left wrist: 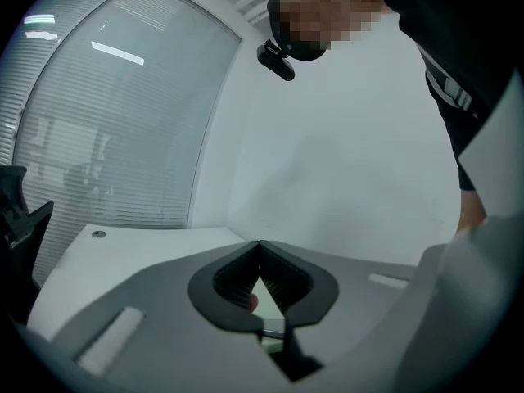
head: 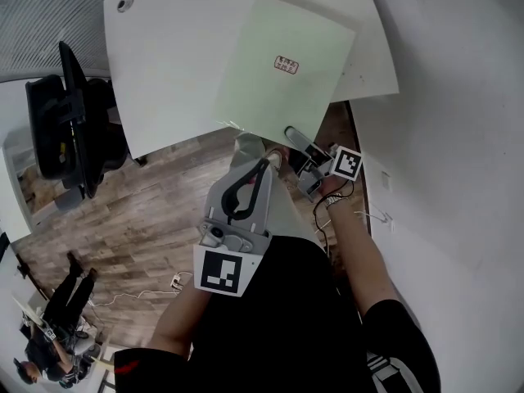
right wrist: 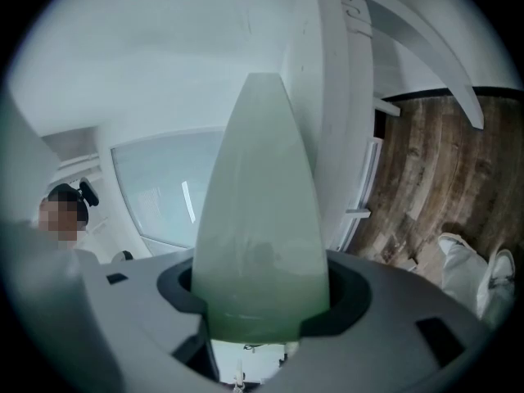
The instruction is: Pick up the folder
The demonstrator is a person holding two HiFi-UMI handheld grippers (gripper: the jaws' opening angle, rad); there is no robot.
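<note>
A pale green folder point(head: 282, 68) with a small red label lies on the white table point(head: 164, 64), its near edge hanging over the table's front edge. In the right gripper view the folder point(right wrist: 262, 219) runs edge-on between the jaws and fills the gap from pad to pad. My right gripper point(head: 293, 134) is shut on that near edge. My left gripper point(head: 264, 164) sits just below the folder's near corner, off the table, with its jaws meeting at the tips point(left wrist: 260, 246) and nothing gripped.
A black office chair point(head: 70, 113) stands left of the table on the wooden floor point(head: 147, 211). A white wall point(head: 442, 137) runs along the right. A person point(head: 49, 326) stands at the lower left. The table has a cable hole point(head: 124, 4) at its far left corner.
</note>
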